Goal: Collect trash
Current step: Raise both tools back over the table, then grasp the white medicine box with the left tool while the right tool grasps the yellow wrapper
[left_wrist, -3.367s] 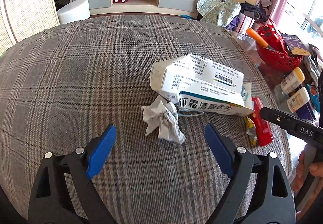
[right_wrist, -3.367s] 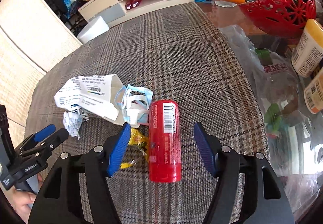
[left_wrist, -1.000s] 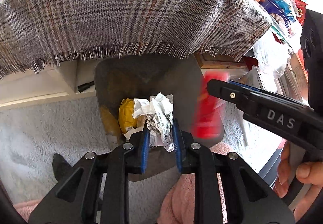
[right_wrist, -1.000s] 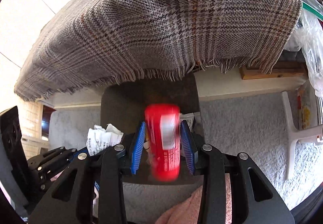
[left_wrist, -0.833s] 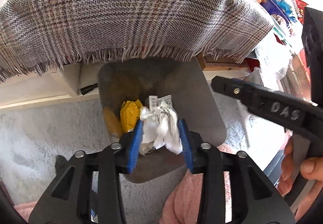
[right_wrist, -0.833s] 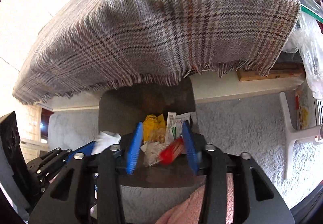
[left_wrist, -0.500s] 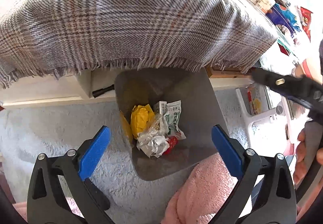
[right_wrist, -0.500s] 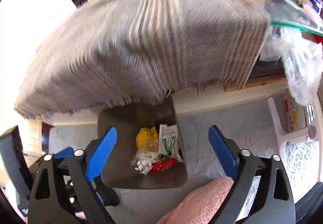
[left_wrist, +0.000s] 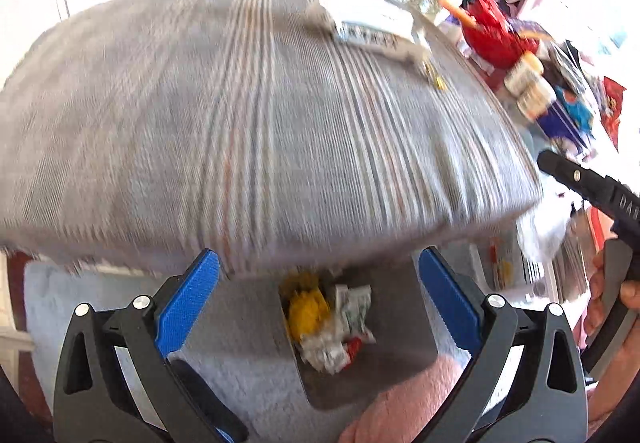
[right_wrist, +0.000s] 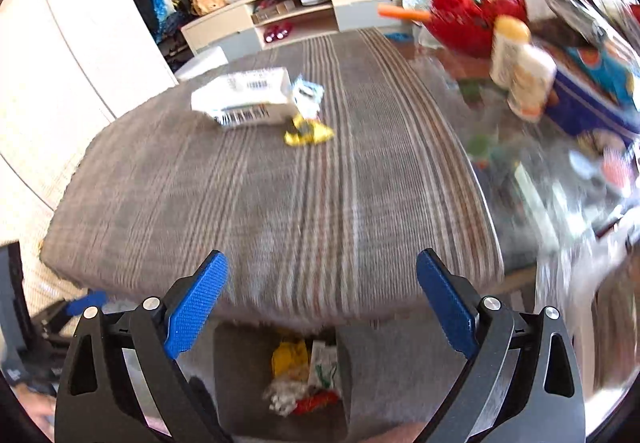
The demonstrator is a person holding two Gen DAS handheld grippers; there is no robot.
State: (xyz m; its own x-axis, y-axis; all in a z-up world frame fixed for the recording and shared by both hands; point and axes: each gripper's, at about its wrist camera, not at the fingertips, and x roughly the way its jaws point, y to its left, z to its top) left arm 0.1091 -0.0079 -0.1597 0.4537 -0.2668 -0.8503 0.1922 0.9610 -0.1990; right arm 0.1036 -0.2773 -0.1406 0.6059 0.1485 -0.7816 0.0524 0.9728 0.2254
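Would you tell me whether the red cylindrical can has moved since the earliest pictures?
Yes. The red cylindrical can has left the grey plaid tablecloth, where it lay beside the white printed carton, and now lies below the table edge in the grey trash bin.

Spread empty tongs (right_wrist: 320, 303), white box (right_wrist: 244, 97), yellow wrapper (right_wrist: 308, 133), plaid cloth (right_wrist: 280, 195)

On table: white printed carton (right_wrist: 244, 95) lies left of crumpled yellow wrapper (right_wrist: 308, 133).
Below table edge: grey bin (right_wrist: 348, 375) holds trash.
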